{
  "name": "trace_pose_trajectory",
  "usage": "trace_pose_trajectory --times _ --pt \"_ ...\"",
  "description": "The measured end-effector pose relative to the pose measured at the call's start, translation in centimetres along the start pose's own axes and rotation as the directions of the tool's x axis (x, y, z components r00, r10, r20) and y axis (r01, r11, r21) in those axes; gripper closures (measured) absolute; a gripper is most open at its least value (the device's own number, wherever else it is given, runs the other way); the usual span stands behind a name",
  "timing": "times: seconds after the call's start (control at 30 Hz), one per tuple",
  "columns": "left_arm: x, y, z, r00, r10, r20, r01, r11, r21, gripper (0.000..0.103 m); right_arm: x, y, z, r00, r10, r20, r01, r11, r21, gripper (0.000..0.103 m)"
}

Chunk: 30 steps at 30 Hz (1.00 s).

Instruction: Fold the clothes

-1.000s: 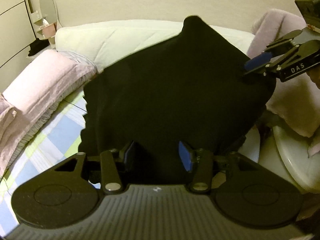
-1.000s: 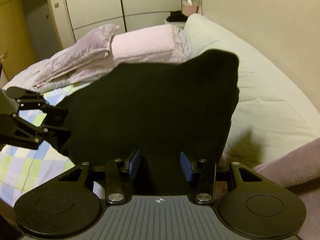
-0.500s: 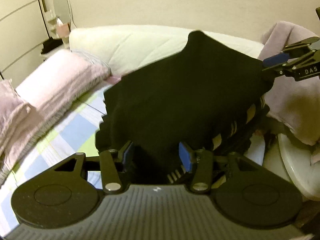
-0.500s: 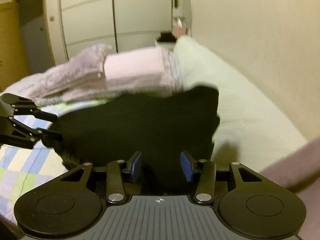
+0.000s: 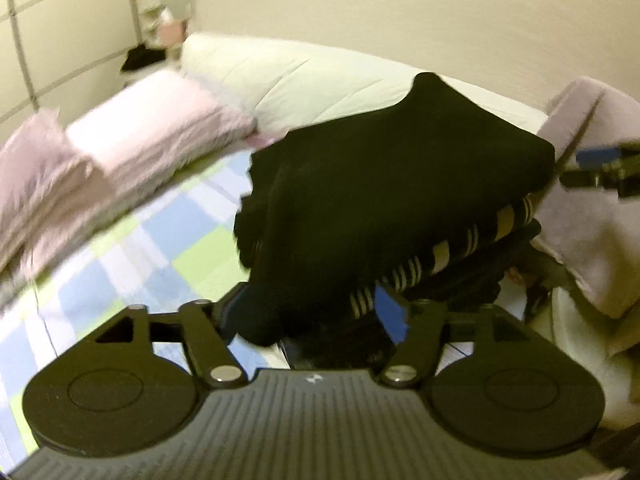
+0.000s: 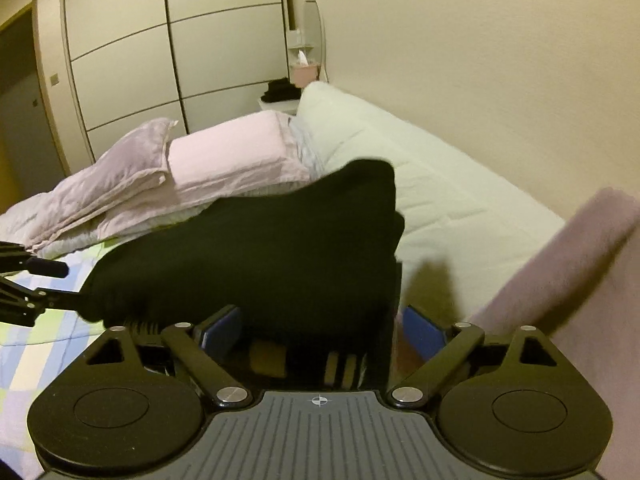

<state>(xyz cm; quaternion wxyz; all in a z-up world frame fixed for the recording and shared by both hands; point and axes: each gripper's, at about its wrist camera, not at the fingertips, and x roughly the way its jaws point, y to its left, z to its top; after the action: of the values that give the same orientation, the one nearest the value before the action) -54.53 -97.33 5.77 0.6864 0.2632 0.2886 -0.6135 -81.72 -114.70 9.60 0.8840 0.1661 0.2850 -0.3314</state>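
Note:
A folded black garment lies on top of a black-and-cream striped garment on the bed. It also shows in the right wrist view. My left gripper stands open around the garment's near corner, blue pads apart. My right gripper stands wide open at the garment's other corner, with the striped garment showing below it. The right gripper's fingers show at the right edge of the left wrist view. The left gripper's fingers show at the left edge of the right wrist view.
The bed has a checked blue, green and white sheet. Folded pink bedding and a long white cushion lie along the wall. A pinkish-grey towel lies to the right. Wardrobe doors stand behind.
Both grippers have lowered the black garment onto the pile and opened, letting go of it. The striped garment now shows beneath.

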Motion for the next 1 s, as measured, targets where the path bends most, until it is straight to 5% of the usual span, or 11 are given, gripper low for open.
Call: trace_pose_trajectory --times 0.07,0.17,0.43,0.67,1.0 --pt "-0.2 0.3 -0.8 1.000 0.014 -0.026 -0.016 0.998 -0.055 0.014 0.2 0.6 -0.8 1.000 -0.003 -0.029 0.003 1.000 0.003 0.012" --pt "-0.2 0.1 -2.1 0.997 0.033 -0.064 -0.039 0.994 -0.102 0.007 1.0 1.3 -2.0 0.997 -0.011 -0.077 0.011 1.000 0.000 0.012" --pt "-0.9 -0.8 -4.4 0.994 0.052 -0.093 -0.068 0.982 -0.177 0.004 1.8 1.6 -4.2 0.990 0.005 -0.140 0.007 0.996 0.090 0.012" --pt "-1.7 -1.6 -4.0 1.000 -0.004 -0.027 0.001 0.990 -0.139 0.004 -1.6 3.6 -4.8 0.994 -0.069 -0.091 0.080 0.988 0.129 0.012" --pt "-5.1 -0.7 -7.1 0.998 -0.056 -0.029 0.052 0.990 -0.130 0.005 -6.3 9.0 -7.2 0.987 -0.135 -0.090 0.151 0.967 0.206 0.012"
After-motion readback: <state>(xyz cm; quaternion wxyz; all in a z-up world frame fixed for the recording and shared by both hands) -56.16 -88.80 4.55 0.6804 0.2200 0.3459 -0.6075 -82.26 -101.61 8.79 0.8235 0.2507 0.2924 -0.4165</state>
